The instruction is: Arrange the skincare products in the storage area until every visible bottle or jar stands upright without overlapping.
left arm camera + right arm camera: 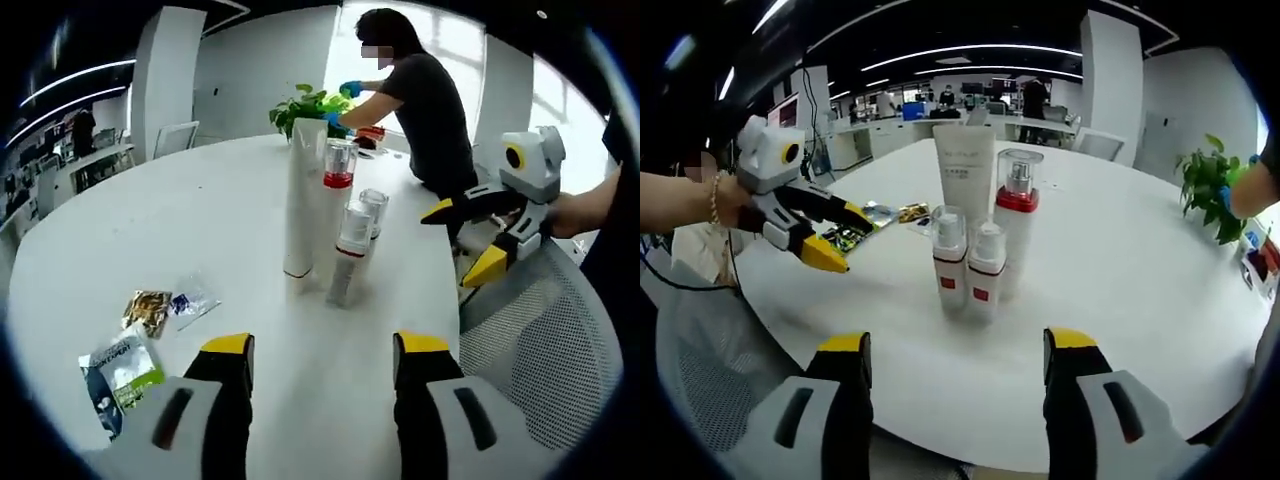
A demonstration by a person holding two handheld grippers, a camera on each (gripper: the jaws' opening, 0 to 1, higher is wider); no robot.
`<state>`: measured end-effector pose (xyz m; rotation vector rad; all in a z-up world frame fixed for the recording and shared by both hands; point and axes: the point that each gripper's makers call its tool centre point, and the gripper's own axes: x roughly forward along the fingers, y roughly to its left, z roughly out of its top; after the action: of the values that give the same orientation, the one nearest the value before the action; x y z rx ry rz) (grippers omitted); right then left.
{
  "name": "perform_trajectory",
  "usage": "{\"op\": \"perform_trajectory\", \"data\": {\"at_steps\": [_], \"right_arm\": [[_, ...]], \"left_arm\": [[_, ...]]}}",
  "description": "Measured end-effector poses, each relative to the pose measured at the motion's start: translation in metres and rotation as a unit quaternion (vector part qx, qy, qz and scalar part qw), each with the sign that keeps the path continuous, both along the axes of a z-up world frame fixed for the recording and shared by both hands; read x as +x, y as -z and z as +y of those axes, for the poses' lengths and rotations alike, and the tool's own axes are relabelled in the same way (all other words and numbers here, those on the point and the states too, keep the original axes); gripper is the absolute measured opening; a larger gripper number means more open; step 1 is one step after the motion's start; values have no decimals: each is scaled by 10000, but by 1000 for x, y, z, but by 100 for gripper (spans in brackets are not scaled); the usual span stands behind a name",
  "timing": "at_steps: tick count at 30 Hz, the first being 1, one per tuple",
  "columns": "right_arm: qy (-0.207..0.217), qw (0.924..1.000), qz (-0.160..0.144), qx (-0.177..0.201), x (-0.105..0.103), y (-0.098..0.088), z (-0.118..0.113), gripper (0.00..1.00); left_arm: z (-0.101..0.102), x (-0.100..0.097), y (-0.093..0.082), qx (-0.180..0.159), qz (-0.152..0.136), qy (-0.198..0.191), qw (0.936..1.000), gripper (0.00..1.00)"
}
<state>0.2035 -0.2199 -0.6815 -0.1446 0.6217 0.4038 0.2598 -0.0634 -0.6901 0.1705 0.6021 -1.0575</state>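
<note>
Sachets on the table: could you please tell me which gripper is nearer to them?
Left. The left gripper has its tips right by the sachets; the right gripper is at the table edge beyond the bottles.

Open-plan office with a large shared desk

The round white desk (pixel 1160 290) stands in a wide room under a dark ceiling crossed by long strip lights (pixel 970 52). Beyond it in the right gripper view run rows of workstations (pixel 890 130) with monitors and people standing among them. White columns (pixel 165 75), white walls and a bright window (pixel 455 45) close the room in the left gripper view. A mesh office chair (pixel 540 330) sits at the desk's edge, a potted plant (pixel 305 108) stands on the far side, and a person (pixel 425 110) leans over the desk there.
</note>
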Motion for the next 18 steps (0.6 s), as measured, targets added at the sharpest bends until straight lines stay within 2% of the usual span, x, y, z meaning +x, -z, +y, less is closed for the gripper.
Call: {"op": "perform_trajectory", "data": {"at_steps": [10, 14, 18], "right_arm": [[-186, 9998, -4, -20, -3, 0, 6, 70], [-240, 9997, -18, -15, -3, -1, 8, 71], [-277, 9996, -37, -8, -2, -1, 8, 71]], "left_arm": [[36, -26, -3, -32, 53, -663, 9978, 60], [54, -33, -2, 6, 169, -1043, 9944, 67], [64, -41, -2, 25, 246, -1205, 9924, 70]]}}
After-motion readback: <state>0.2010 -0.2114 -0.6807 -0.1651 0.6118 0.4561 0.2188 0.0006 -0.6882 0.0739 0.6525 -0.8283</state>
